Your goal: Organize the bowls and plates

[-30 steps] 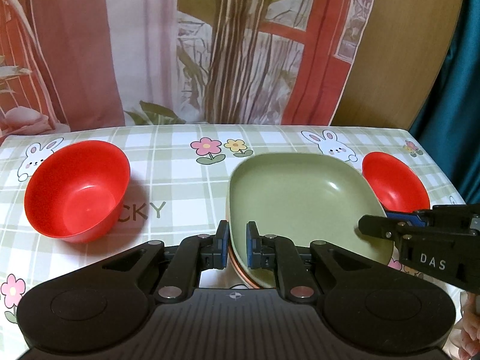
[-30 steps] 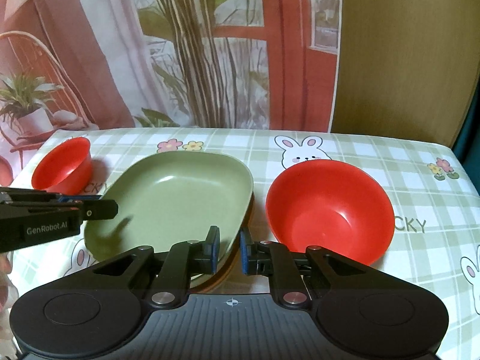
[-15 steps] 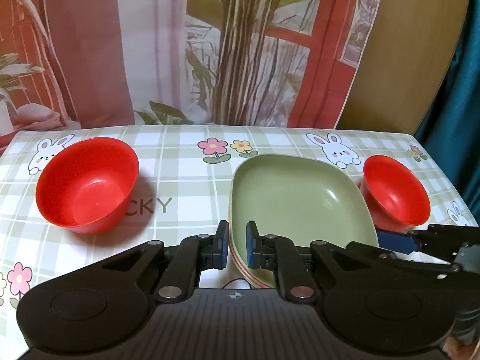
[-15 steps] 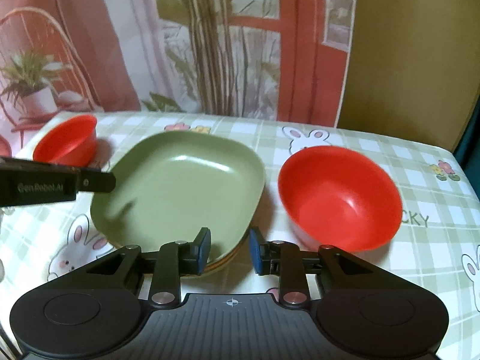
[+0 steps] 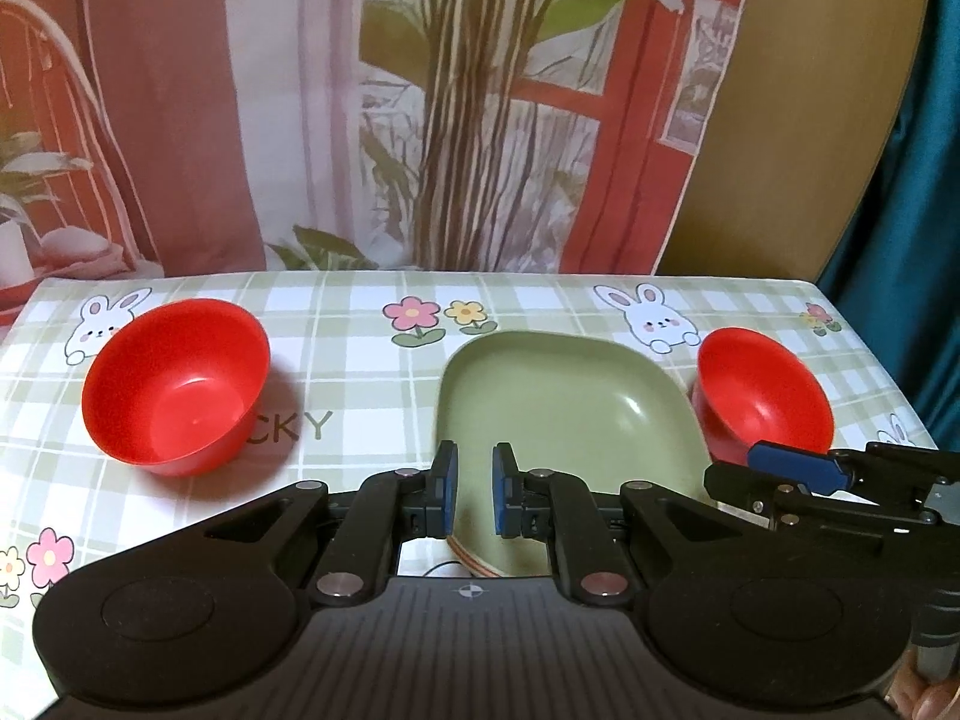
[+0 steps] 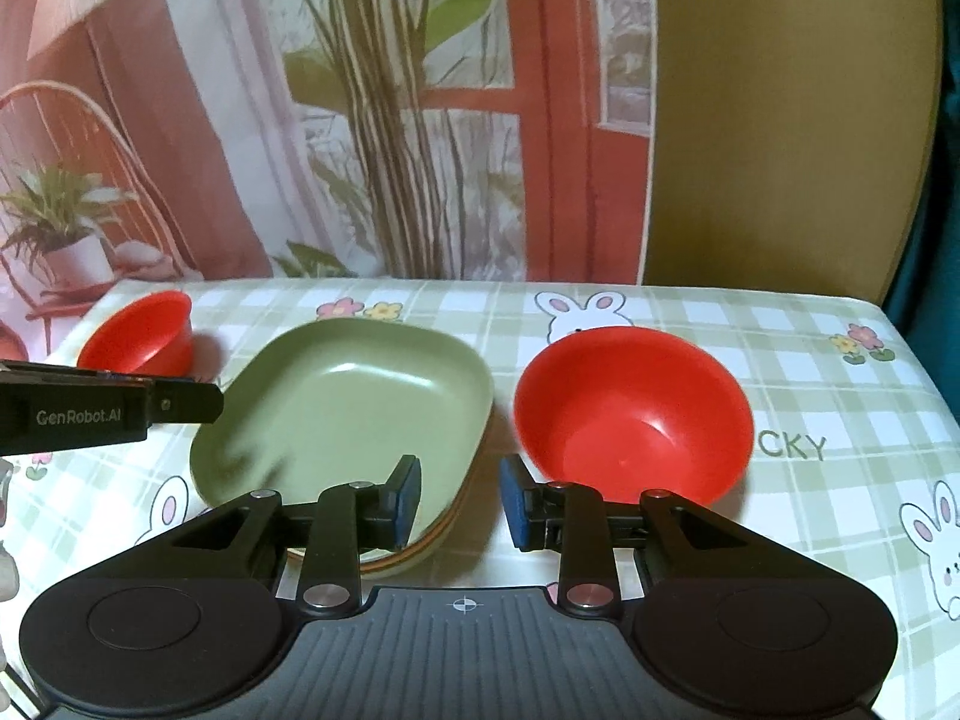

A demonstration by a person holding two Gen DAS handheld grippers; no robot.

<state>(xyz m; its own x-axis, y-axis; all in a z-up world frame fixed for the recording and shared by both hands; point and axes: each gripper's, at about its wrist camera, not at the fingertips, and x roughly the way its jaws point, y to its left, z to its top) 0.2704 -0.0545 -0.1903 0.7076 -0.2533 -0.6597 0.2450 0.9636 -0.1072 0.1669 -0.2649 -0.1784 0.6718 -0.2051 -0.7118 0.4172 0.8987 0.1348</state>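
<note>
The left gripper (image 5: 474, 489) has its jaws narrow, nothing gripped. The right gripper (image 6: 459, 501) has just opened its jaws, empty between. Beyond them the green plate (image 6: 342, 408) lies on other plates on the checked tablecloth (image 6: 840, 396), between the near red bowl (image 6: 633, 414) and the far red bowl (image 6: 141, 333).

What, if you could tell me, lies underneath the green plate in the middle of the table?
Under the green plate, thin orange and pale rims show at its near edge, so more plates appear to be stacked beneath. Their number and surfaces are covered by the green one.
</note>
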